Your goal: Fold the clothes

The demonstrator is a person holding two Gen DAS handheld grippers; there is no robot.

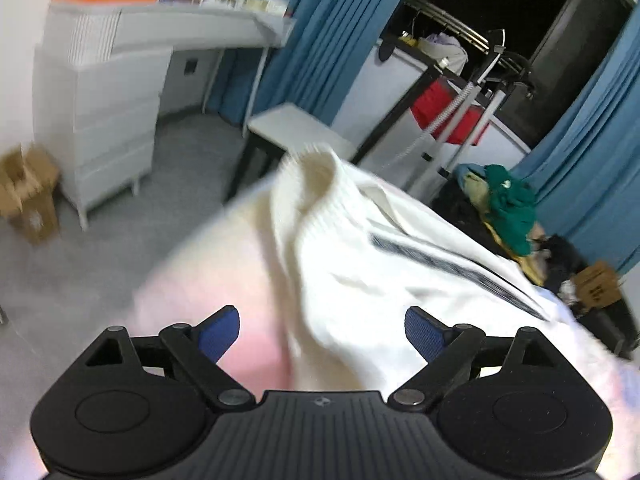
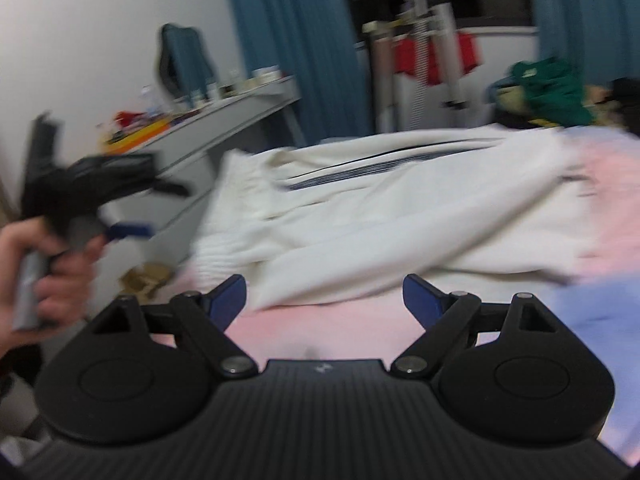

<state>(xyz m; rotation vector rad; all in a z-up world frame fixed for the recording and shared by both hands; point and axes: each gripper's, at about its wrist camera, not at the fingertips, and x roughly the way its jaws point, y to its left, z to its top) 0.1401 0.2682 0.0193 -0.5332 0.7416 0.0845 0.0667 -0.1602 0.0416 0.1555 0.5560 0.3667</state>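
Note:
A cream-white garment (image 1: 360, 264) with a ribbed cuff and dark stripes lies crumpled on a pink and lilac sheet (image 1: 240, 280). In the right wrist view the same white garment (image 2: 380, 208) stretches across the sheet (image 2: 320, 328), folded over itself. My left gripper (image 1: 322, 332) is open, its blue pads either side of the cloth's near edge without pinching it. My right gripper (image 2: 324, 300) is open just short of the garment's near hem. The left gripper (image 2: 120, 216) also shows at the left of the right wrist view, held in a hand (image 2: 52, 272), blurred.
A pile of green, yellow and dark clothes (image 1: 508, 208) lies at the far end of the bed. A white drawer unit (image 1: 104, 128) and shelf (image 1: 180, 20), a small white table (image 1: 296, 128), a clothes rack (image 1: 460, 92), blue curtains (image 1: 320, 40) and cardboard boxes (image 1: 28, 196) stand around.

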